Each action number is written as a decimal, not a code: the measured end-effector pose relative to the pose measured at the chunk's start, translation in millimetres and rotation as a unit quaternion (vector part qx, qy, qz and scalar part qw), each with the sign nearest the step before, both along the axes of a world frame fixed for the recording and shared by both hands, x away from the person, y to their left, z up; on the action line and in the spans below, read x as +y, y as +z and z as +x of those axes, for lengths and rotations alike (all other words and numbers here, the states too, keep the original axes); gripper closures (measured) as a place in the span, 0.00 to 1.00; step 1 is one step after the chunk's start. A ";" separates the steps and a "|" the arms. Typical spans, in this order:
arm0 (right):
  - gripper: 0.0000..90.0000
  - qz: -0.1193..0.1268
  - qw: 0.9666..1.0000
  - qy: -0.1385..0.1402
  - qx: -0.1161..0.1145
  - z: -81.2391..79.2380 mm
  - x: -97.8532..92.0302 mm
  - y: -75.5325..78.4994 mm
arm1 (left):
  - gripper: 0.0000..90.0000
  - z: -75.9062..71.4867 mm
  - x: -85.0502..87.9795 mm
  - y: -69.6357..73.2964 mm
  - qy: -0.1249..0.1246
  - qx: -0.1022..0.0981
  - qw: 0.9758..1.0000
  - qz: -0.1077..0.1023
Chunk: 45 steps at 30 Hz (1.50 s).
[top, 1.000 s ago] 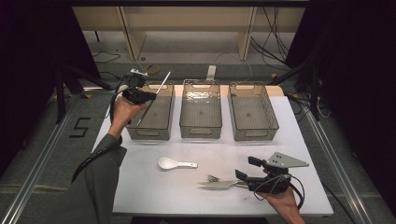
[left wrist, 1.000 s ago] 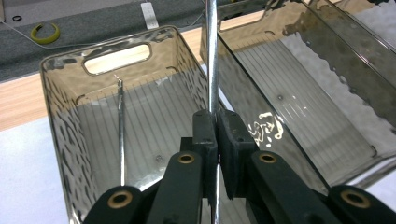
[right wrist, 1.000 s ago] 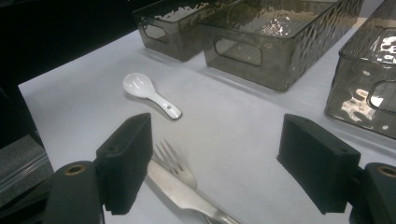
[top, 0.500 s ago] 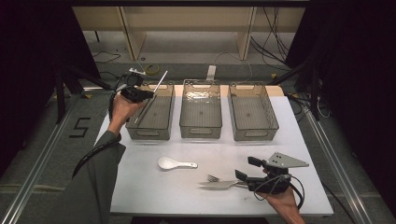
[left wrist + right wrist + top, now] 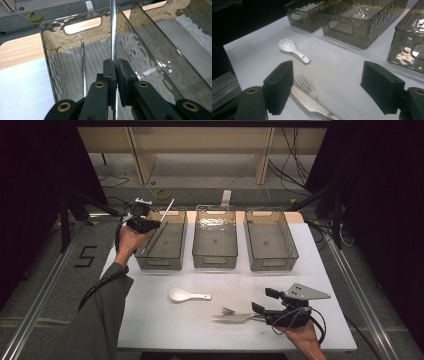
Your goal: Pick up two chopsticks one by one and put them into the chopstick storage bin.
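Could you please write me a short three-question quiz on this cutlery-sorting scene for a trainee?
1. True or false: the left gripper is shut on a thin metal rod.
2. Which bin does that rod hang over? A) the left bin B) the middle bin C) the right bin
3. Which item lies on the table apart from the fork and knife?

Key
1. True: the pads press on it from both sides.
2. A; a second rod already leans inside.
3. The white spoon. The right gripper stands open by the fork and knife.
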State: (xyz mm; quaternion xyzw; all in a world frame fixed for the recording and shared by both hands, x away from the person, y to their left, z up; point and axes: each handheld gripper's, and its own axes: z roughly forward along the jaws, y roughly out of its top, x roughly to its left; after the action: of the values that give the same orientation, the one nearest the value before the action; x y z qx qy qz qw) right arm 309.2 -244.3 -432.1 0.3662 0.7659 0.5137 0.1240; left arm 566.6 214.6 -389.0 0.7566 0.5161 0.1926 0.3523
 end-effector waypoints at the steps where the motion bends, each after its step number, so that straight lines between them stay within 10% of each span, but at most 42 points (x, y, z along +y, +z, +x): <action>1: 0.30 0.000 1.000 0.000 0.000 0.0 0.1 0.0 | 0.94 0.1 0.5 -0.8 -0.001 0.001 1.000 0.001; 28: 0.30 -0.001 1.000 0.001 0.000 -0.5 0.1 -0.1 | 0.93 3.5 5.8 -24.6 0.006 0.024 1.000 -0.001; 45: 0.30 -0.002 1.000 0.000 0.001 -0.6 0.4 -0.5 | 0.37 -34.1 -2.4 -1.6 -0.031 0.039 0.997 -0.058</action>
State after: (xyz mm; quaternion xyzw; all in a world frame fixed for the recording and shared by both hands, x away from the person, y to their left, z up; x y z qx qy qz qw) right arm 308.6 -243.9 -432.5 0.3666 0.7671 0.5116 0.1246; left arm 532.6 212.2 -390.6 0.7574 0.5159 0.1218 0.3814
